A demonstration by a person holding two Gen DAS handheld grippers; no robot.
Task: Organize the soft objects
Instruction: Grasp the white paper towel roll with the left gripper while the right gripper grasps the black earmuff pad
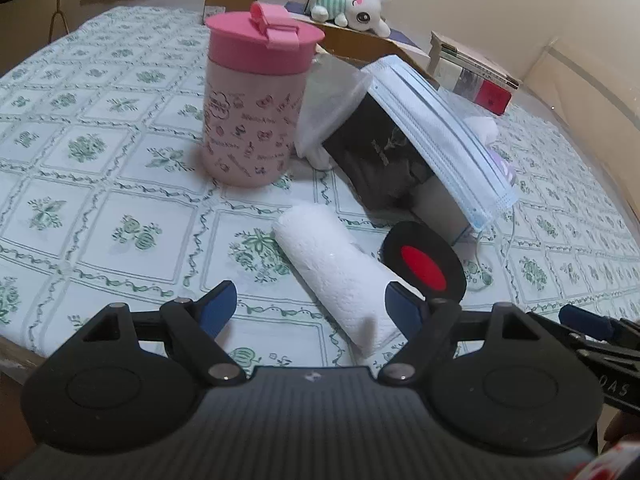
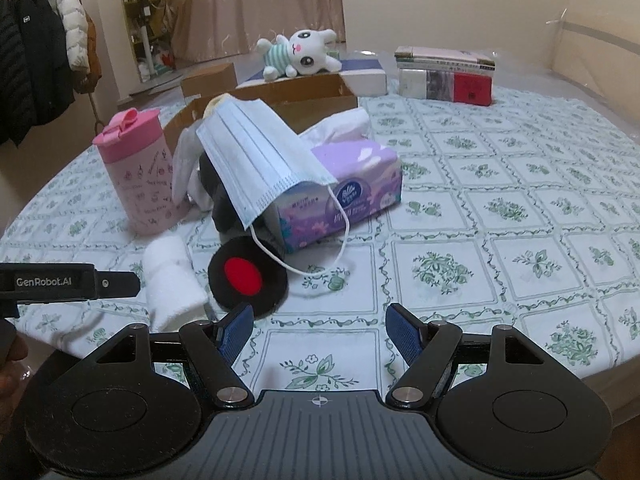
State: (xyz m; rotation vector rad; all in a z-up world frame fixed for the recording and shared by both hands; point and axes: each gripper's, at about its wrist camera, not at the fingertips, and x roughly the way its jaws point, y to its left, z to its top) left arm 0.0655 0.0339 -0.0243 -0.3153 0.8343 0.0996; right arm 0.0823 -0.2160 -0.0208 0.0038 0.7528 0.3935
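— Closest to the cameras?
— Two sets of tongs, low over the surface (image 2: 500,208). Left tongs (image 1: 308,308) wide open, holding nothing, with the near end of a rolled white towel (image 1: 336,276) between the blue pads. Right tongs (image 2: 320,330) wide open too, over bare cloth, holding nothing.

— On the surface?
— A white cloth with green flowers and squares all over it.

— Next, a bit further in?
— A round black pad with a red spot (image 2: 246,278), lying flat just beside the towel. Behind it a blue face mask (image 2: 260,156), draped over a purple tissue pack (image 2: 348,192) and something dark. One white ear loop hanging down onto the cloth.

— To the left of that?
— A pink cup with a darker pink lid (image 1: 256,100), standing upright.

— Further back?
— An open brown cardboard box (image 2: 312,96). Behind it a white bunny toy in a green striped shirt (image 2: 298,56), lying on its side. Off to the right, a pile of books (image 2: 446,76).

— And the room?
— Cream walls. A shiny pink curtain (image 2: 256,4) at the back. Dark and white coats on a rack (image 2: 40,52) at the far left, next to shelves full of stuff.
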